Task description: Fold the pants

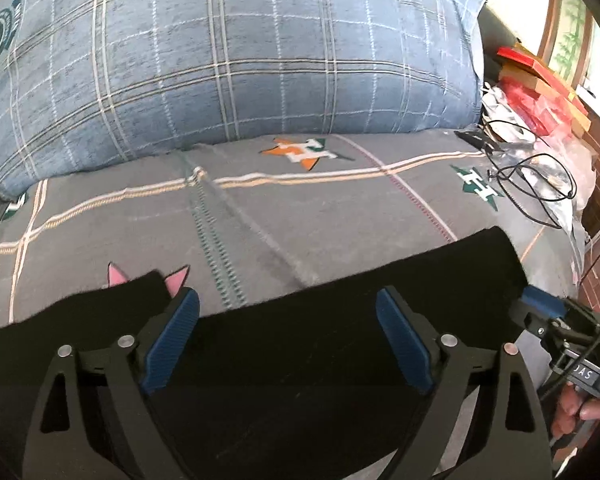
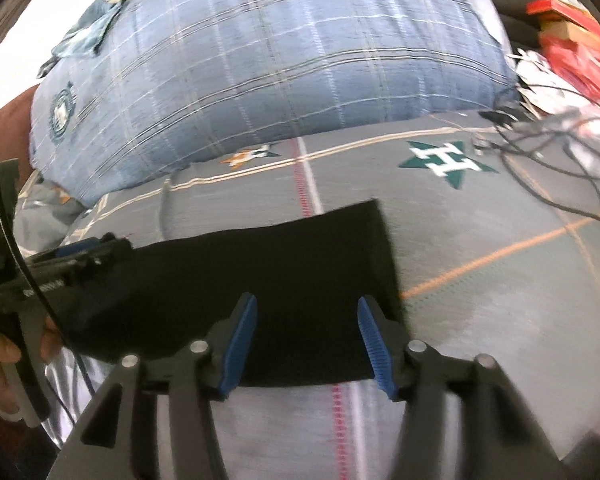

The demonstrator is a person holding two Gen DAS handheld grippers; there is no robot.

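Two grippers hang over one dark garment. The black pants (image 1: 340, 312) lie flat on the grey bedsheet (image 1: 260, 216), in the near part of the bed, with the big blue checked pillow (image 1: 240, 60) well beyond them at the far side. Two small pink tips (image 1: 178, 280) poke out past the far edge of the cloth on the left; I cannot tell what they belong to.

The left gripper (image 1: 288, 344) has its blue pads spread wide with nothing between them, poised over the middle of the cloth. The right gripper (image 2: 308, 340) is likewise spread and empty, over the right end of the pants, close to their near edge. Whether either one touches the fabric is not clear.

The pants look thin, soft and light, and already seem doubled into a neat rectangle with a straight right edge. Such cloth will droop and sag if lifted at one spot, and the layers may slide apart, so it is best pinched at an edge or corner through all layers, one gripper at each corner of the same side.

Tangled black cables (image 1: 532, 176) and red boxes (image 1: 540, 76) sit at the far right, well apart from the pants.
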